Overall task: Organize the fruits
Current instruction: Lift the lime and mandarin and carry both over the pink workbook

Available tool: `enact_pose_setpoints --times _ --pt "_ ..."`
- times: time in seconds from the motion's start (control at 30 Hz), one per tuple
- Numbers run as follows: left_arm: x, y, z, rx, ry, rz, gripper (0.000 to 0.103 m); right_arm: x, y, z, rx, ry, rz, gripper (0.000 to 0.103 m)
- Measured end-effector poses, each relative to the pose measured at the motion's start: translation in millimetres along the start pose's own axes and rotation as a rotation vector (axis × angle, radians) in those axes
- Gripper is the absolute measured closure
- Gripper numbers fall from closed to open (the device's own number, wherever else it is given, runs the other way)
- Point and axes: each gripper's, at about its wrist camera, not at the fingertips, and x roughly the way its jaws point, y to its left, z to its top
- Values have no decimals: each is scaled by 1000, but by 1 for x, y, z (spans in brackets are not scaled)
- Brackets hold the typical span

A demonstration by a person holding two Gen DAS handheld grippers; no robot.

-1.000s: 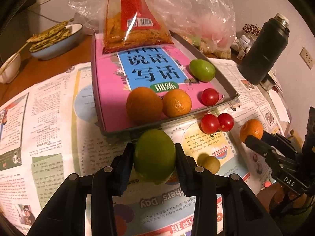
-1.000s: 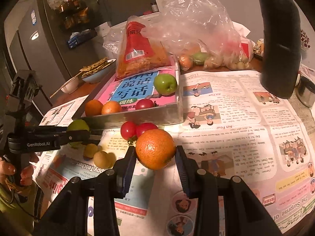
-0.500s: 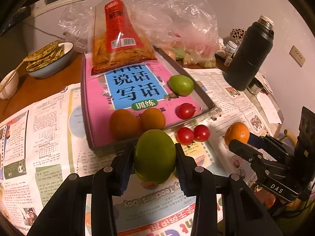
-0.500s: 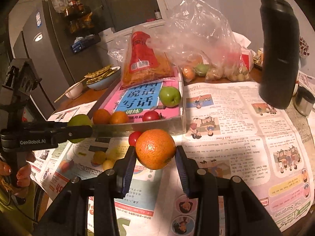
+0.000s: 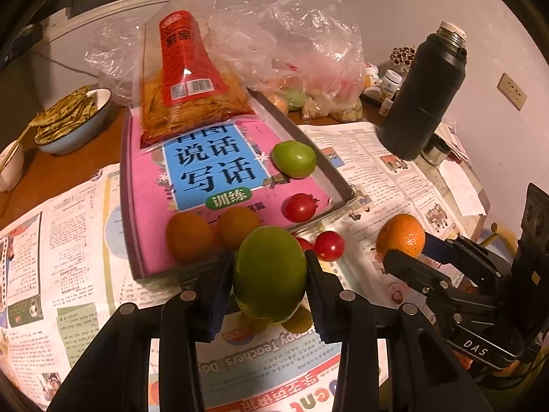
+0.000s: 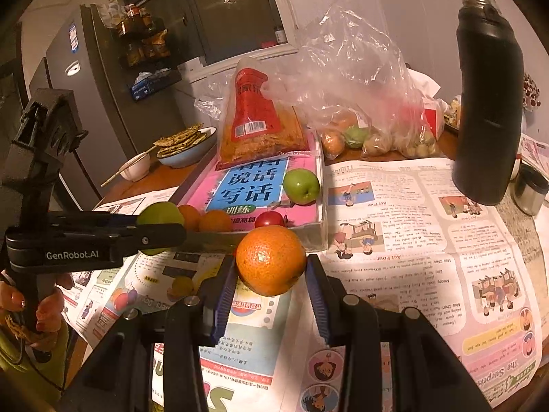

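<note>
My left gripper (image 5: 270,274) is shut on a green apple (image 5: 270,273) and holds it above the newspaper, just in front of the tray (image 5: 338,182). My right gripper (image 6: 271,264) is shut on an orange (image 6: 271,259), also raised; it shows at the right of the left wrist view (image 5: 400,237). In the tray, on a pink book (image 5: 192,171), lie a second green apple (image 5: 294,159), two oranges (image 5: 188,235) and a red tomato (image 5: 300,207). Two red tomatoes (image 5: 328,245) lie on the newspaper before the tray.
A black flask (image 5: 423,92) stands at the right. A red snack bag (image 5: 187,79) leans on the tray's far end, with clear bags of fruit (image 5: 308,68) behind. A bowl of flatbread (image 5: 70,116) sits far left. Small yellow fruits (image 6: 182,285) lie on the newspaper.
Both grippers have risen with their fruit and drawn back a little; the tray and the table look farther and lower than before.
</note>
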Motion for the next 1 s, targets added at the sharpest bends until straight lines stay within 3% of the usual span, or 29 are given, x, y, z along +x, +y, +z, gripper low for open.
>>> enact_pose_setpoints --times 1.0 --pt "1 -5 22 12 -34 -3 62 1 5 28 -25 -45 13 62"
